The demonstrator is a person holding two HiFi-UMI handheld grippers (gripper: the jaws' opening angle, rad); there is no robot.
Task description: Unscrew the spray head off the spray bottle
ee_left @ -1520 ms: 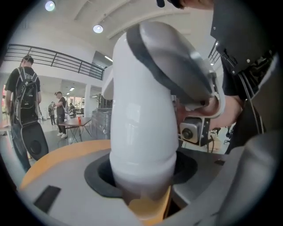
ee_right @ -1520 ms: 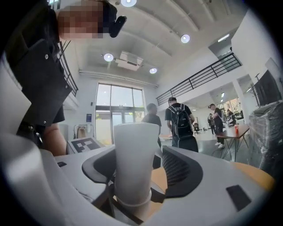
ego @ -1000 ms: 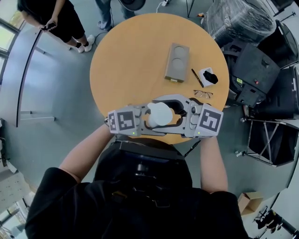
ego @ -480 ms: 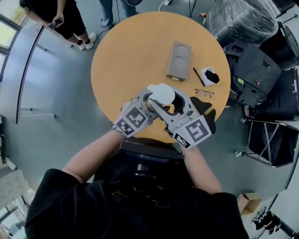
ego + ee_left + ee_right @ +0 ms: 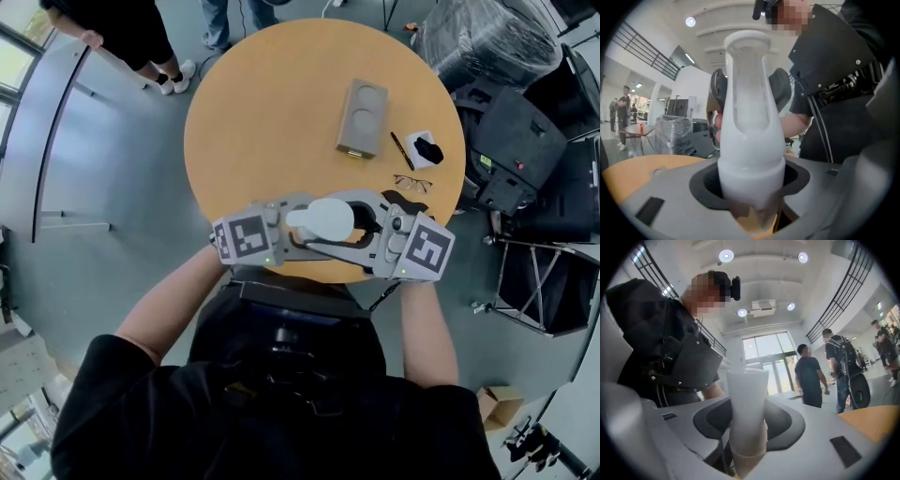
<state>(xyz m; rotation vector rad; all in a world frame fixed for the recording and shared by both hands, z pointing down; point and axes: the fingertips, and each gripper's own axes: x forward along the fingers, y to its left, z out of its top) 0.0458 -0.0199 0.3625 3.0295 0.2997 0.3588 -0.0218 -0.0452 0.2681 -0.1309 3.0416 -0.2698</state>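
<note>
**Holding the bottle in both jaws, head not yet off**

I have the white spray bottle (image 5: 750, 178) upright between the two grippers, at the near edge of the round worktop (image 5: 281, 103). I cannot see whether its base rests there.

The left gripper (image 5: 751, 187) comes in from the left, and its jaws are clamped on a wide, stepped part of the bottle. The right gripper (image 5: 747, 427) faces it from the right. Its jaws have just been closing and now press on a narrower white section of the same bottle.

In the head view I see a rounded white top with a small nose to the left, which I take for the spray head (image 5: 323, 219). It sits in line with the rest, with no gap that I can make out, so I judge the head to be still on. No view shows how far the thread has been loosened.

Nothing like a loose head lies on the worktop. Farther off are only a grey tray (image 5: 359, 120) and, to its right, a pair of spectacles (image 5: 411, 184).

What is left, as I read it, is to keep one part firm, twist the other, probably with several fresh grips, and lift the head away.
</note>
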